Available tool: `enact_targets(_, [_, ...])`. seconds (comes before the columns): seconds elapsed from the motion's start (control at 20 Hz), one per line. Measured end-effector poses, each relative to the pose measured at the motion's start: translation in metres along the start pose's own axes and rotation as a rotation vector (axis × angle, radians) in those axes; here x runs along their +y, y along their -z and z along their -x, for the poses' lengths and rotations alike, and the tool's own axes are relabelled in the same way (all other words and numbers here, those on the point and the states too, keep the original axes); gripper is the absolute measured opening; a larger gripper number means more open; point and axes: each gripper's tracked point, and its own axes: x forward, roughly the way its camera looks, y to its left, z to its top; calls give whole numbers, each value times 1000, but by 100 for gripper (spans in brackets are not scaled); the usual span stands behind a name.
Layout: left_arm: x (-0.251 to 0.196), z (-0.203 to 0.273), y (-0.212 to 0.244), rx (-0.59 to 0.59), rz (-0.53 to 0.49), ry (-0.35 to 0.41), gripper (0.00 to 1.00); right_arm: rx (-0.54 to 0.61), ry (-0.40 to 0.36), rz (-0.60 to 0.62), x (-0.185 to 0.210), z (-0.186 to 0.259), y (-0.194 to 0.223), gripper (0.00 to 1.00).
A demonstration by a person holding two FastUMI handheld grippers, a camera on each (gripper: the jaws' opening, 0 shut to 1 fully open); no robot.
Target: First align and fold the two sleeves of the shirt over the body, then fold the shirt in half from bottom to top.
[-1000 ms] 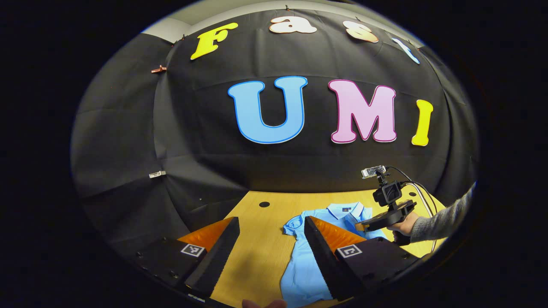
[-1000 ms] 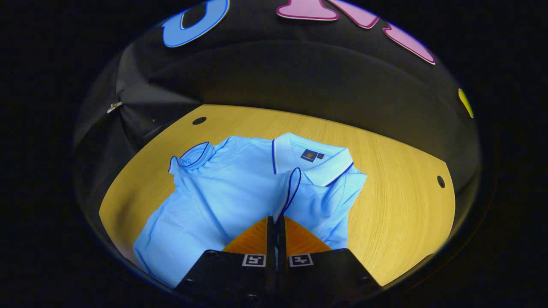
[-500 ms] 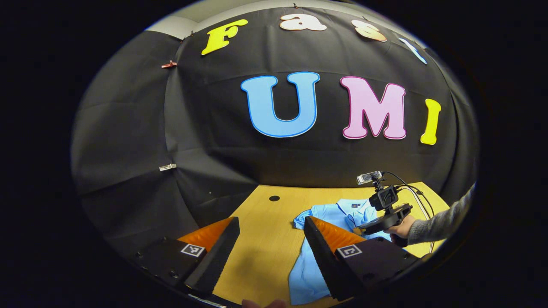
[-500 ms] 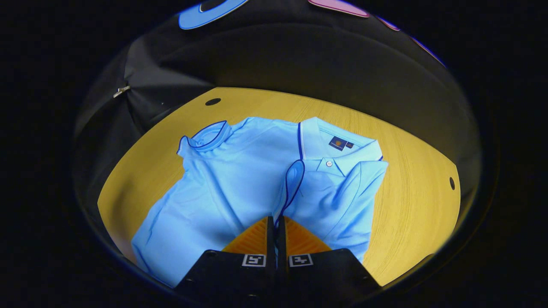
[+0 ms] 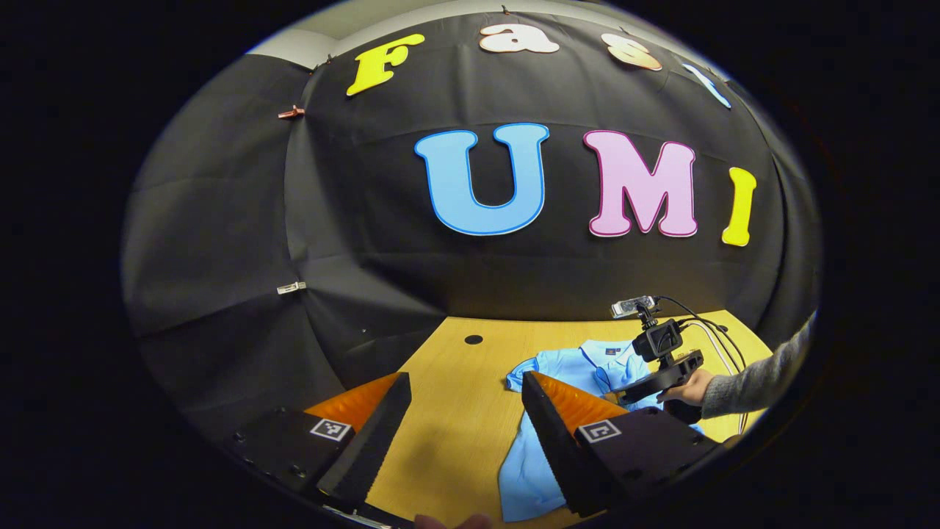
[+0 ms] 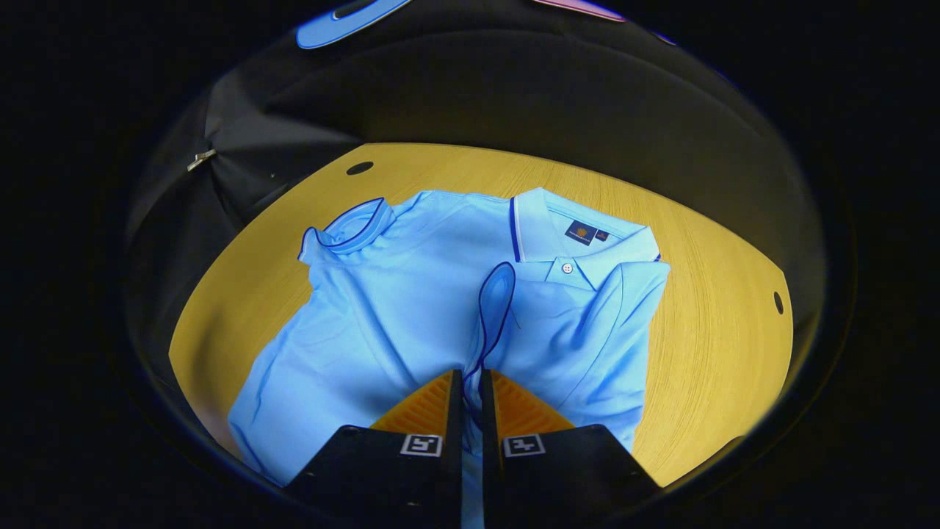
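The right gripper (image 6: pixel 470 382), jaws narrowed, pinches the light-blue polo shirt's (image 6: pixel 382 308) navy-trimmed sleeve (image 6: pixel 496 301) over its body; the left gripper (image 5: pixel 463 411) hovers wide, empty, above the yellow wooden table (image 5: pixel 448 433).

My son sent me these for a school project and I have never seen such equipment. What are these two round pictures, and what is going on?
No robot here: a person holds a two-finger gripper in each hand, and each carries a fisheye camera looking along its own fingers. On the wooden table lies a light blue polo shirt. In the right gripper view, the right gripper pinches the sleeve folded over the shirt's body, though its fingers look slightly parted. In the left gripper view, the left gripper is open, holding nothing; farther off a hand holds the other gripper.
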Motion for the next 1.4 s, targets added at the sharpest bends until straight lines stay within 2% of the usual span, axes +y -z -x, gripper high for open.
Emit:
enact_targets(0.1, [-2, -2, 1, 3, -5, 6, 96, -23, 3, -31, -2, 2, -2, 32])
enact_targets(0.15, [-3, -4, 3, 5, -10, 8, 96, -32, 0, -53, -3, 4, -2, 56])
enact_targets(0.2, [-5, -7, 3, 6, -15, 9, 96, -49, -10, -81, -2, 8, -5, 55])
enact_targets(0.25, [-7, -11, 4, 6, -21, 14, 96, -72, -18, -106, -3, 11, -9, 71])
enact_targets(0.45, [-18, -38, 3, -2, -62, 34, 96, -214, -36, -151, -16, 46, -38, 95])
enact_targets(0.65, [-35, -66, 0, -15, -84, 68, 96, -374, -19, -167, -38, 101, -62, 98])
enact_targets(0.9, [-63, -112, 12, 11, -76, 118, 96, -507, -5, -188, -54, 177, -66, 98])
enact_targets(1.0, [-75, -135, 22, 26, -103, 136, 96, -541, -14, -185, -56, 207, -63, 98])
enact_targets(1.05, [-81, -146, 28, 42, -119, 146, 92, -556, -18, -176, -57, 220, -62, 98])
enact_targets(1.1, [-88, -159, 34, 58, -126, 161, 92, -573, -19, -160, -61, 236, -60, 98])
enact_targets(1.15, [-95, -171, 41, 74, -126, 176, 96, -583, -12, -147, -66, 249, -58, 98])
enact_targets(1.4, [-104, -240, 88, 203, -115, 176, 98, -615, 14, -161, -79, 298, -37, 98])
